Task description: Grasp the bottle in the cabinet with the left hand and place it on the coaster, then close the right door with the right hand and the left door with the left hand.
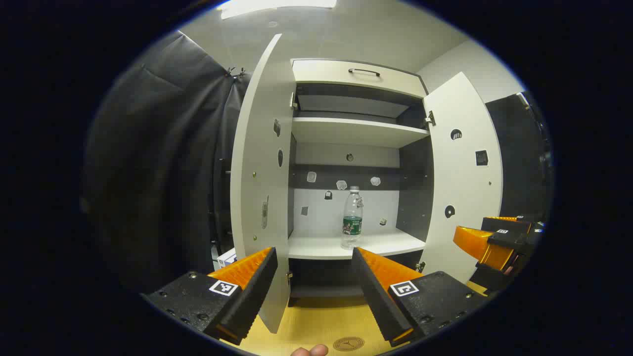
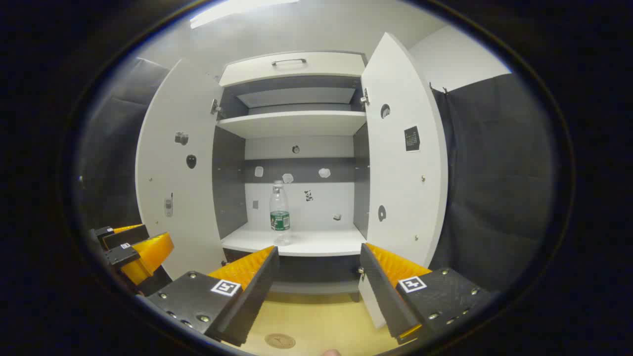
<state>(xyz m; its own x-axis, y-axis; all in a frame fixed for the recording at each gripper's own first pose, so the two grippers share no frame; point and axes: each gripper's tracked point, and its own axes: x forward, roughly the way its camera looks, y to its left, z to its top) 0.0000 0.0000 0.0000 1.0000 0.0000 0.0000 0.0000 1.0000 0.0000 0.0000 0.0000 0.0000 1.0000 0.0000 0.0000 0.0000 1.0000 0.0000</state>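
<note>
The clear plastic bottle with a green label and white cap (image 1: 352,217) stands upright on the white lower shelf (image 1: 321,246) of the open white cabinet (image 1: 358,75), well apart from both my tongs. In the right gripper view the same bottle (image 2: 279,212) sits toward the left half of that shelf. Small stickers dot the cabinet's back wall behind it.

Both doors stand swung wide: the left door (image 1: 259,163) edge-on just beside my left tongs (image 1: 311,277), the right door (image 2: 403,153) rising above my right tongs (image 2: 319,277). My left tongs are spread, holding nothing, with the bottle showing in the gap between the fingers. My right tongs are spread too and hold nothing.

Below the cabinet lies the yellow wooden tabletop (image 1: 316,321), and on it, near the lower edge, the round brown coaster (image 1: 348,343), bare. Dark cloth hangs on either side.
</note>
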